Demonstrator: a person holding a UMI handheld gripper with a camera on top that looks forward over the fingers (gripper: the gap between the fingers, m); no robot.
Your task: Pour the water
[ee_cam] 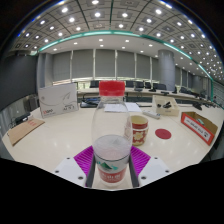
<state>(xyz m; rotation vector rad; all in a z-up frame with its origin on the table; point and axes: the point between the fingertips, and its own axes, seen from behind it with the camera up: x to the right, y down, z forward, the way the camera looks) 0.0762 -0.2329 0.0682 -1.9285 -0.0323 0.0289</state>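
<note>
A clear plastic water bottle (111, 135) with a red cap and a green-and-red label stands upright between my fingers, and my gripper (112, 166) is shut on it at label height. The magenta pads (84, 158) press on both of its sides. Just beyond the bottle, to its right, a small cup (139, 128) with a red and yellow print stands on the cream table (60, 140). The bottle hides the table straight ahead.
A round red lid or coaster (162, 132) lies right of the cup. A red-and-white box (203, 127) sits farther right. A white board (58, 100) and a cardboard piece (22, 130) stand on the left. Desks and monitors line the back.
</note>
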